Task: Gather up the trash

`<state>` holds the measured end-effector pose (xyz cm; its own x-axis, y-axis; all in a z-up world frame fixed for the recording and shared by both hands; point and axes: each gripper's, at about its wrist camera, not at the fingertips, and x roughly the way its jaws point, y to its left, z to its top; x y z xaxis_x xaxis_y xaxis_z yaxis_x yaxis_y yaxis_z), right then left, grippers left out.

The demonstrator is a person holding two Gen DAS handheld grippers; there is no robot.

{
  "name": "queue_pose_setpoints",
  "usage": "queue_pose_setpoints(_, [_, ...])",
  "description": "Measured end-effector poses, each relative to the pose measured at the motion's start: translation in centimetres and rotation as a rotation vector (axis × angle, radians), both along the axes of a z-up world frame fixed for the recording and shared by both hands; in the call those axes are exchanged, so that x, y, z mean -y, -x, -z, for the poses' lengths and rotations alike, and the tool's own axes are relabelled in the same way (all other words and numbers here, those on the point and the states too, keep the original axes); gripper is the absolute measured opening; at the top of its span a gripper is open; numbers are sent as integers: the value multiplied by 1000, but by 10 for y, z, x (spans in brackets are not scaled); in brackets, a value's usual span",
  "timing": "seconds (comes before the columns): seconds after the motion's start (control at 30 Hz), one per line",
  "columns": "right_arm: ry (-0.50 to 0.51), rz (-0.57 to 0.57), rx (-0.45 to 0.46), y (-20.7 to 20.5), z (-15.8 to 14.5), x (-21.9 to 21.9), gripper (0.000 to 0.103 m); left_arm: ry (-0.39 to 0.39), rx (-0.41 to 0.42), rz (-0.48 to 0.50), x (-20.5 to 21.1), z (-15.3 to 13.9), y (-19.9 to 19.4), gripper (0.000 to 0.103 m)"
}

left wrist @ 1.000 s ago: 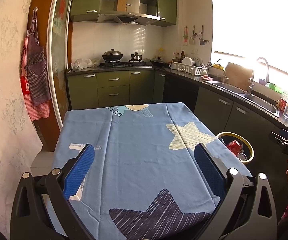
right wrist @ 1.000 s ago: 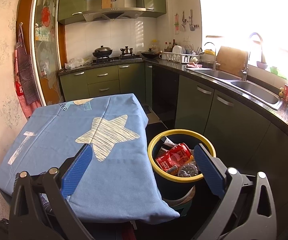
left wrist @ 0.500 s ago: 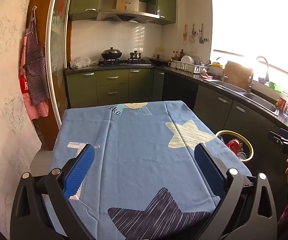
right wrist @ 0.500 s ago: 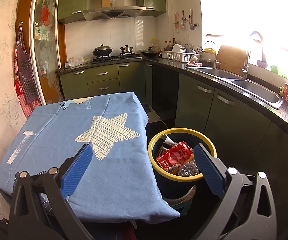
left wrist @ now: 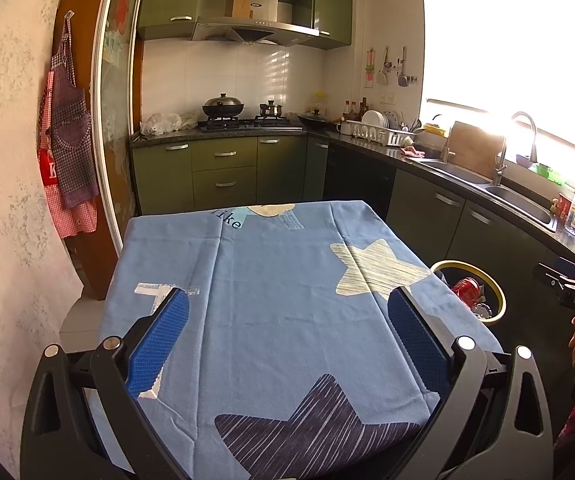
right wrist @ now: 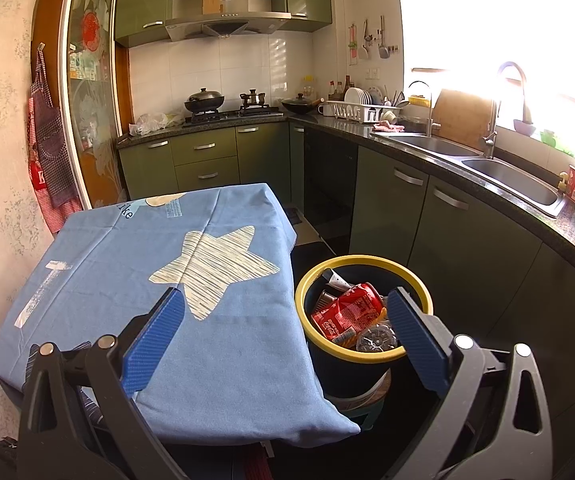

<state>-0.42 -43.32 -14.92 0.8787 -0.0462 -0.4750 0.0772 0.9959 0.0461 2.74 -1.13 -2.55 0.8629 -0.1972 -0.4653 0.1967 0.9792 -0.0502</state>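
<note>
Left wrist view: barely shifted from a second ago, left claw (left wrist: 287, 332) spread and empty over bare blue star-print cloth tabletop (left wrist: 271, 280). Right claw (right wrist: 287, 328) likewise spread, empty, hovering beside yellow-rimmed dark bin (right wrist: 315, 276), crushed red can (right wrist: 347, 310) already inside. Collecting likely finished.

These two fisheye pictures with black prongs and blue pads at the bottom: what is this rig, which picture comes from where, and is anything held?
No robot here: a person holds a two-finger gripper in each hand, each with a camera looking along its fingers. One picture looks from the left gripper over a table under a blue star-print tablecloth, which looks bare. The other looks from the right gripper, aimed between the table and a yellow-rimmed trash bin holding a crushed red can and other litter. Both grippers are open and hold nothing.
</note>
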Motion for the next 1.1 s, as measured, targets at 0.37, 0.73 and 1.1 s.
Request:
queue_pose_setpoints(0.37, [0, -1, -2, -1, 3, -1, 96, 1, -2, 2, 2, 0, 0, 98])
queue_pose_setpoints(0.73, [2, 0, -10, -1, 6, -3, 96, 14, -11, 9, 1, 1, -2, 98])
queue_pose_setpoints(1.1, [-8, -3, -18, -6, 8, 1, 96, 15, -29, -13, -6, 7, -17, 98])
